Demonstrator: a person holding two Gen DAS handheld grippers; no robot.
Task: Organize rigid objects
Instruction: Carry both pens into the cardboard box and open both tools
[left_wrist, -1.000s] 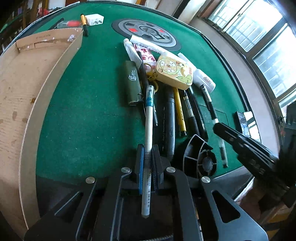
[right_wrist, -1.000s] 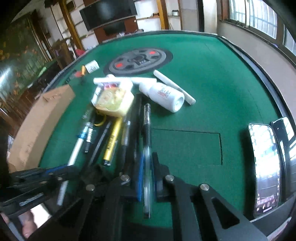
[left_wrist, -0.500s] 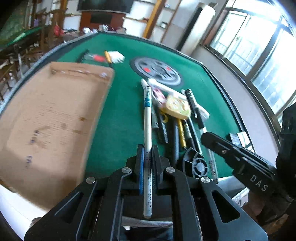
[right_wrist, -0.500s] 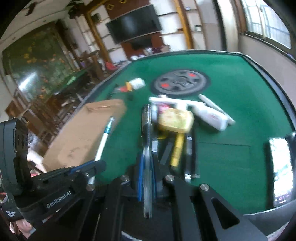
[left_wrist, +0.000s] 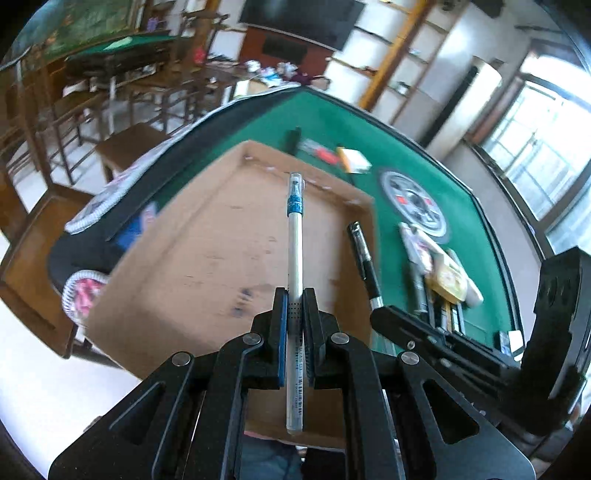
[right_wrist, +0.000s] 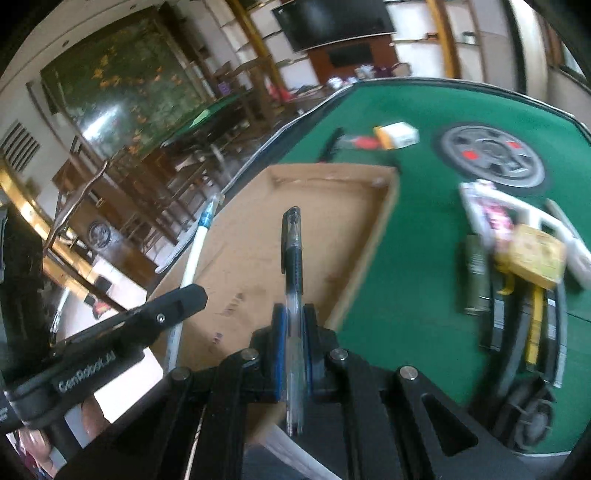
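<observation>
So basically I'm barely started on this one. My left gripper is clamped on a white pen with a blue band, and my right gripper is clamped on a clear pen with a black cap, both pens sticking straight out ahead between the pads. Both are hanging over the cardboard tray, which sits on the left part of the table, and neither pen is set down yet. As far as I can see the tray floor is bare apart from some marks and stains, so I'd say nothing is sorted into it so far

What's left is most of the job, I reckon. Off to the right on the green felt there's the whole pile: a yellow case on top, a white tube, an olive green lighter-looking thing, a yellow marker and a bunch of dark pens lying side by side. It's blurry so I can't count them. At the far end past the tray there's a small white and orange box with something red next to it and a black stick thing

Surface is a green felt game table with a round grey disc in the middle and a dark rim. Room behind has wooden chairs, another green table, a big dark painting on the wall, a TV further back and bright windows on the right
</observation>
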